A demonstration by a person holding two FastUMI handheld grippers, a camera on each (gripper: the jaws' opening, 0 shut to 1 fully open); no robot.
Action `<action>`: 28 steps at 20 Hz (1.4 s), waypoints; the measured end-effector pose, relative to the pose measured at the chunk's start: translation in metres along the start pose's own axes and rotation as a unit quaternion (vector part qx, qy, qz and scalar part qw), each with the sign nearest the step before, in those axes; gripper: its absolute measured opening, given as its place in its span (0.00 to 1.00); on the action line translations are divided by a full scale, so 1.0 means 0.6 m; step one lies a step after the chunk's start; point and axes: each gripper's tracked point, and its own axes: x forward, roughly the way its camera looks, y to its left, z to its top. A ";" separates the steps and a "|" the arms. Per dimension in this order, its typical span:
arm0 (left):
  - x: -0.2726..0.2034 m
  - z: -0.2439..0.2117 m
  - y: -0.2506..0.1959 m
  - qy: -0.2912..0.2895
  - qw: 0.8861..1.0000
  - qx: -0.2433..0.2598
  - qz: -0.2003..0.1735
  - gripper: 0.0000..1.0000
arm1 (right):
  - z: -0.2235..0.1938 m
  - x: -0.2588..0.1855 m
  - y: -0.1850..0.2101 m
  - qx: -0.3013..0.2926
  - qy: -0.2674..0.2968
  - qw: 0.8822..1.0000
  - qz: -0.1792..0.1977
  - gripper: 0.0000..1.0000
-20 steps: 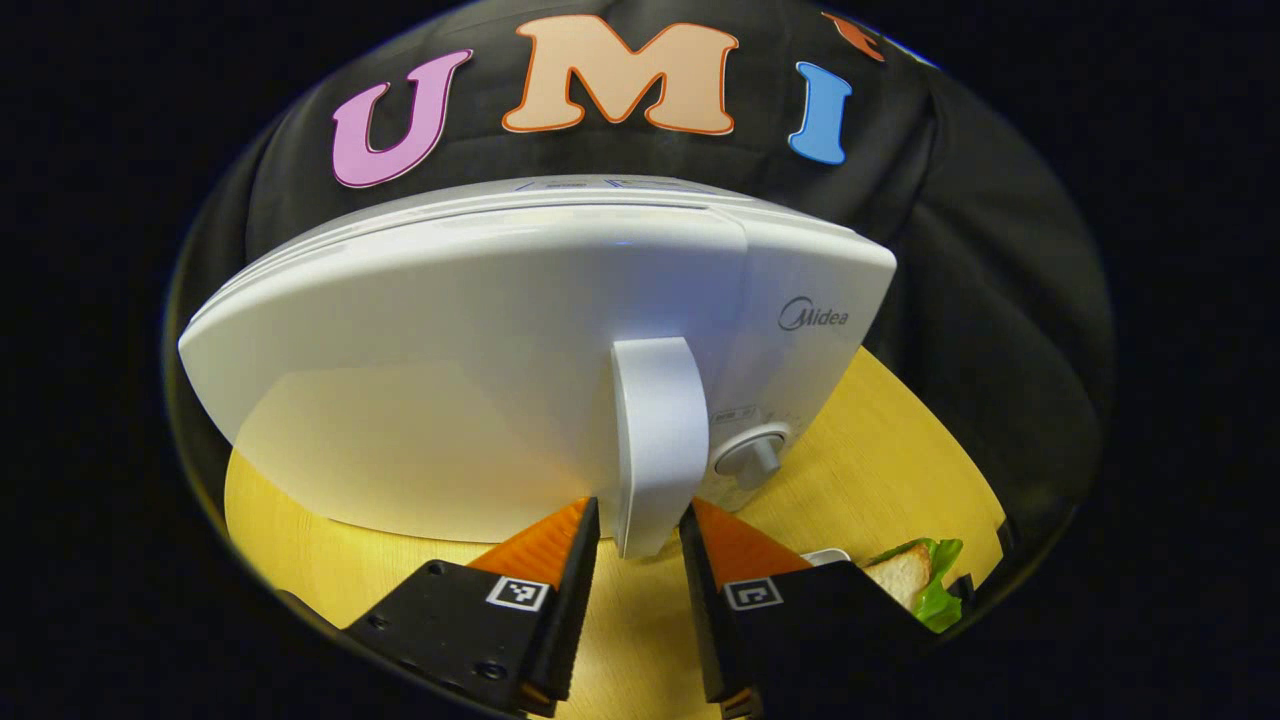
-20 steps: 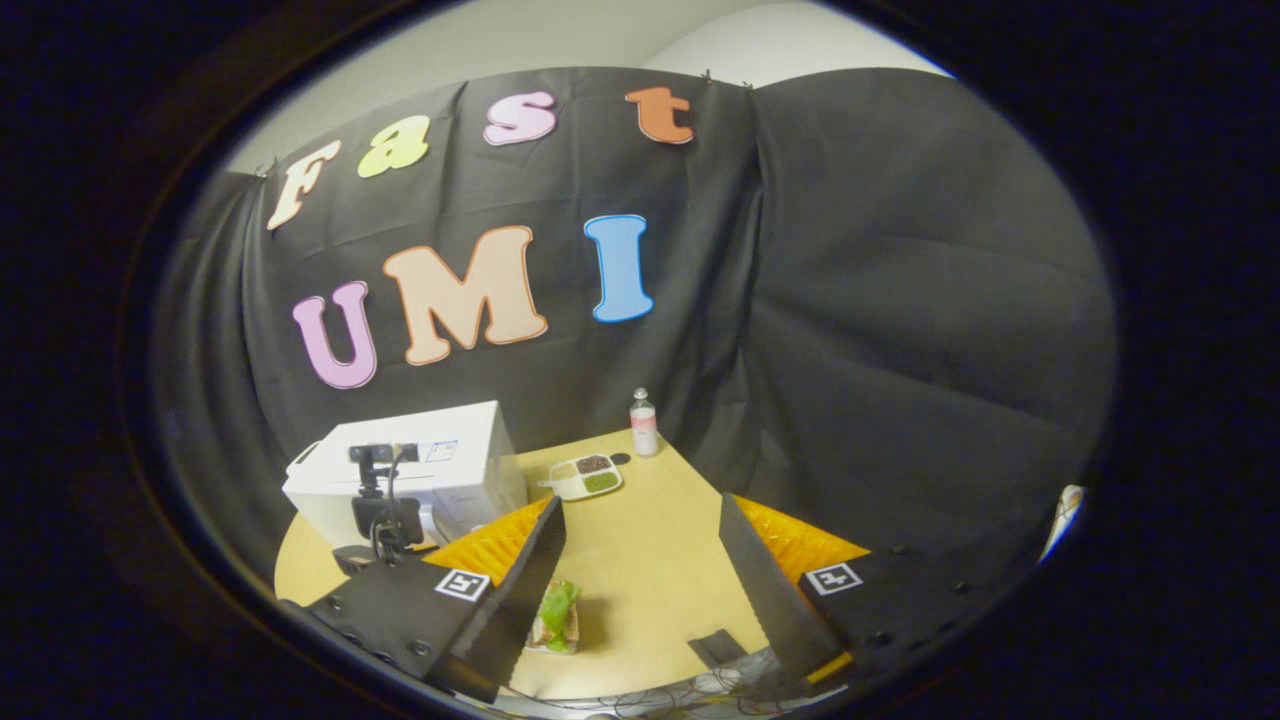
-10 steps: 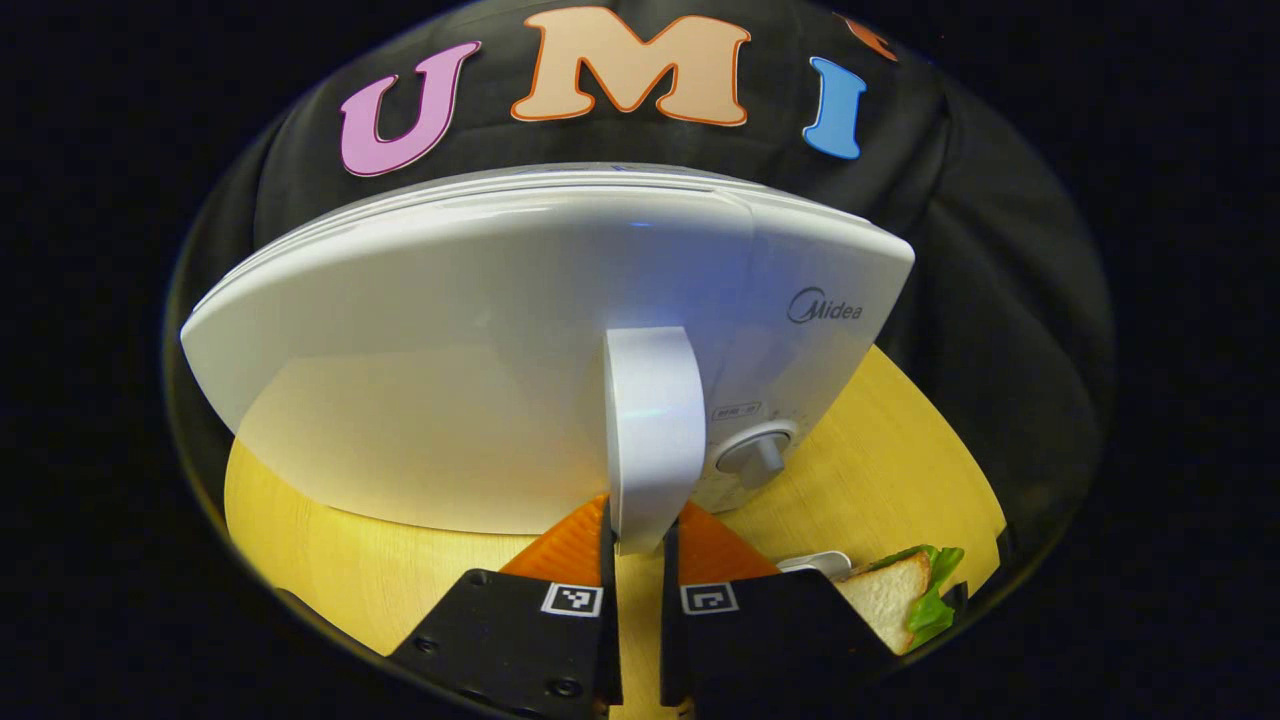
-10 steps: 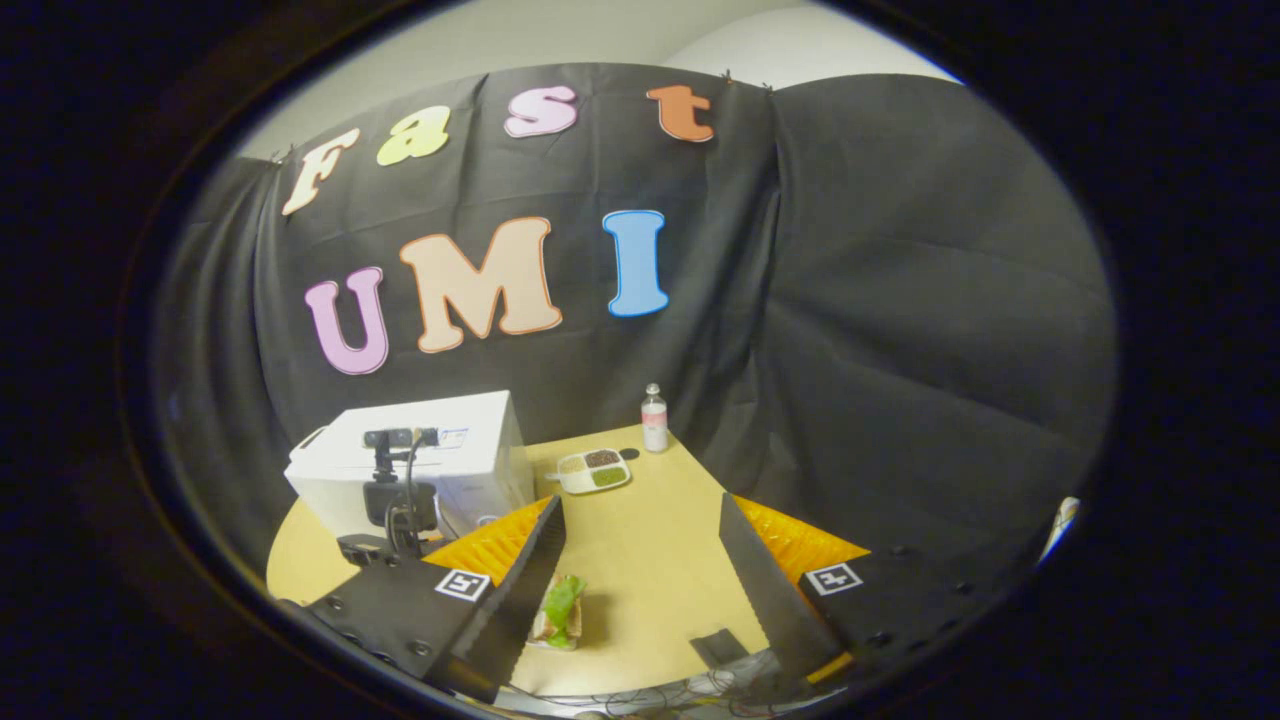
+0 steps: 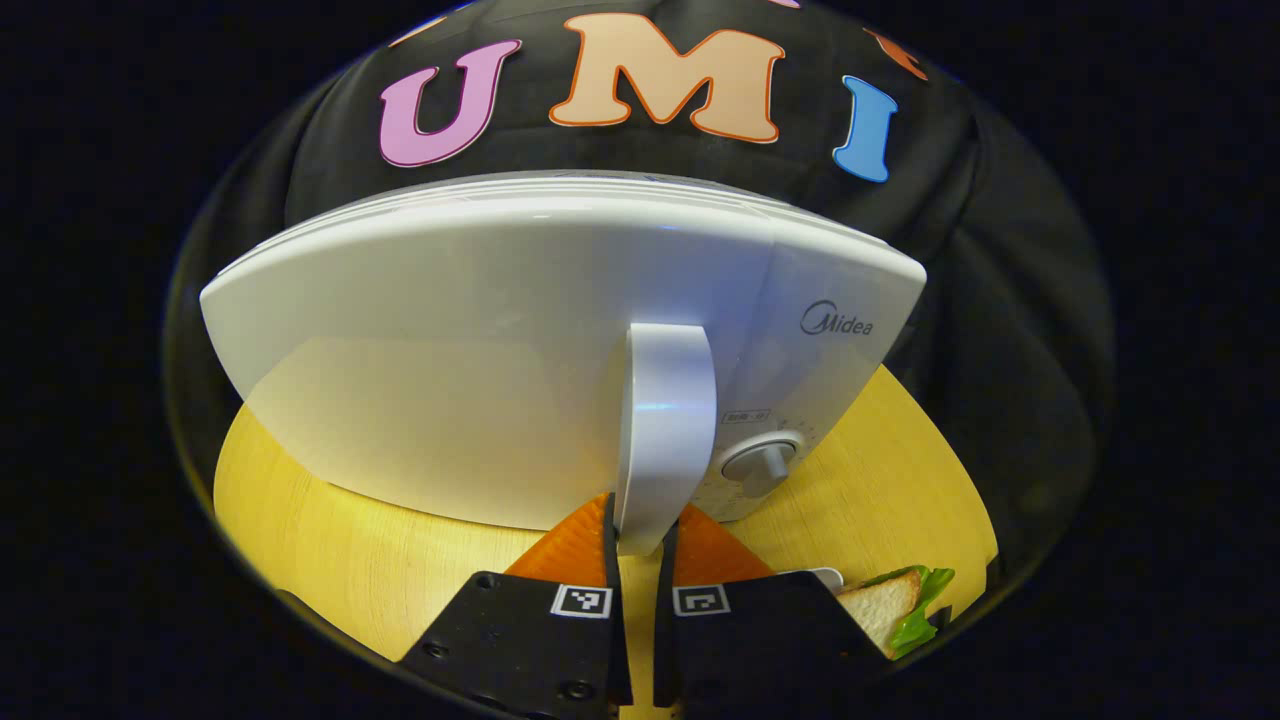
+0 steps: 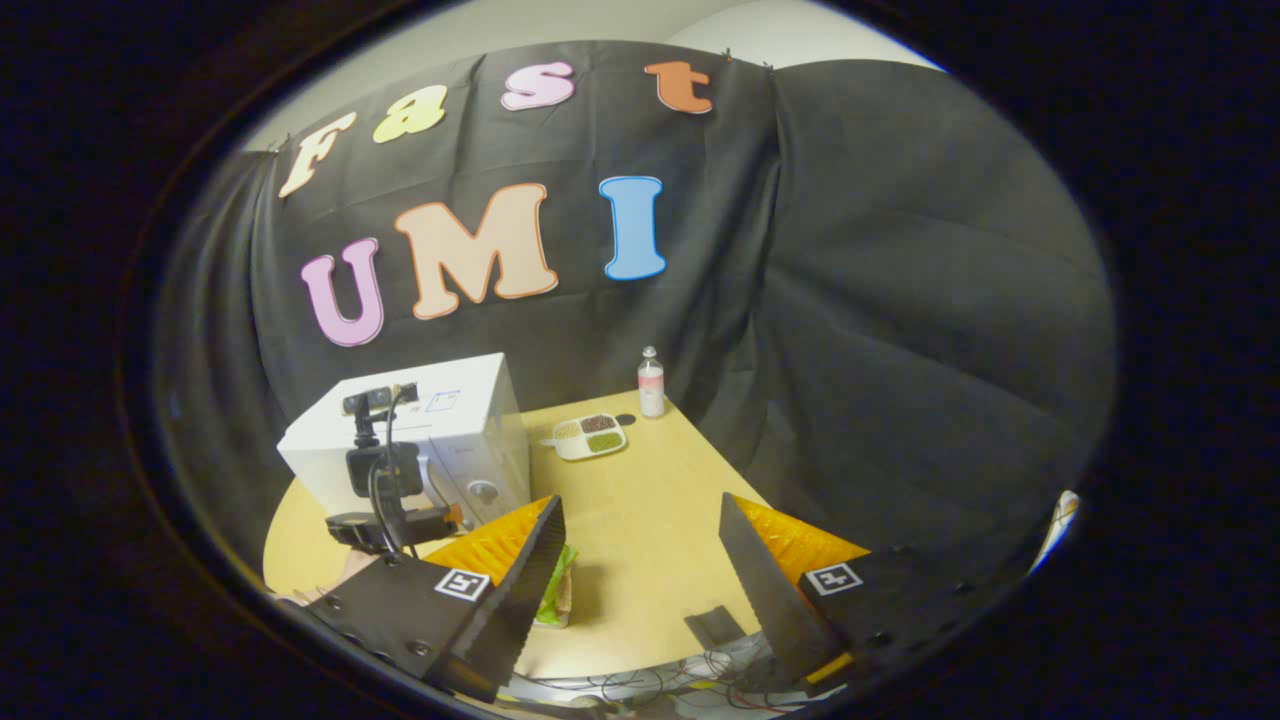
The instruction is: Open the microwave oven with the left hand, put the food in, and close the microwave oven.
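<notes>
At microwave (image 5: 480, 330) front: left hand-held gripper (image 5: 637, 540) clamps door handle (image 5: 663, 430).
Right hand-held gripper (image 6: 640, 560): jaws apart, empty.
Risk: grip low on handle; may slip off when pulling.

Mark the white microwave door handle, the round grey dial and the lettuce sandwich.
White microwave door handle (image 5: 663, 420), left gripper view, mid-bar.
Round grey dial (image 5: 764, 463), left gripper view, knob centre.
Lettuce sandwich (image 5: 884, 607), left gripper view, bread face.

My left gripper view sits very close to the microwave (image 5: 560, 350), facing its door. My right gripper view looks down from high and far back. Both see the microwave, sandwich (image 6: 556, 596) and surface (image 6: 640, 520).
</notes>
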 end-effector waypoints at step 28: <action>-0.147 -0.106 0.036 0.026 0.999 0.019 -0.020 0.18 | -0.069 0.116 0.032 -0.020 0.084 0.995 0.054 0.94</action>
